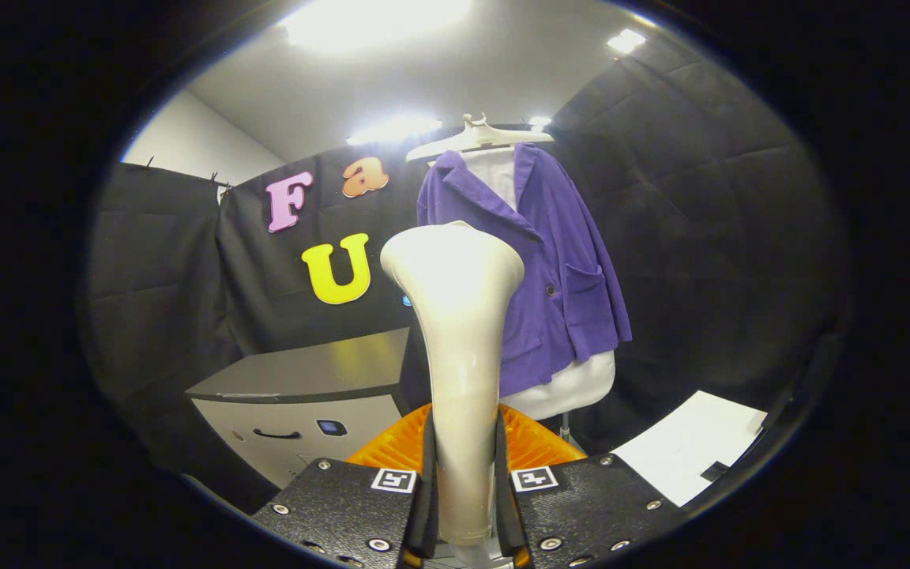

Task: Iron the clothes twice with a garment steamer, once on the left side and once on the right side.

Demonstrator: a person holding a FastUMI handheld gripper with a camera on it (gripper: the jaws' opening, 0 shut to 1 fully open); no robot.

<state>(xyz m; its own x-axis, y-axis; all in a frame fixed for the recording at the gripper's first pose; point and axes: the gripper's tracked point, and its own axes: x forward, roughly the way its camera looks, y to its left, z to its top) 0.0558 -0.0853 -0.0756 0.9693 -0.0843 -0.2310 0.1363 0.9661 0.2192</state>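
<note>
The gripper [463, 482] points forward and a little upward into the booth, and its two fingers are closed on the handle of the steamer [455, 316], one pressing each side of it. The steamer stands upright between the fingers, narrow where it is clamped and widening to a broad, rounded head above them. To the left, beyond the fingers, a grey cabinet [301, 399] stands against the black cloth wall [163, 269]; it has a flat top, a dark handle on its front and a small dark panel beside that handle. Just behind the fingers and low around the steamer's handle sits an orange ribbed part [534, 442], partly hidden. Further on, behind the steamer's head and to its right, a purple jacket [558, 269] hangs on a pale hanger [477, 136] over a white dress form [569, 387], with a pocket and a button on its front. The steamer's head is well short of the jacket. To the right, low down, a white table [688, 454] shows. Bright ceiling lights [376, 20] glare above.
</note>
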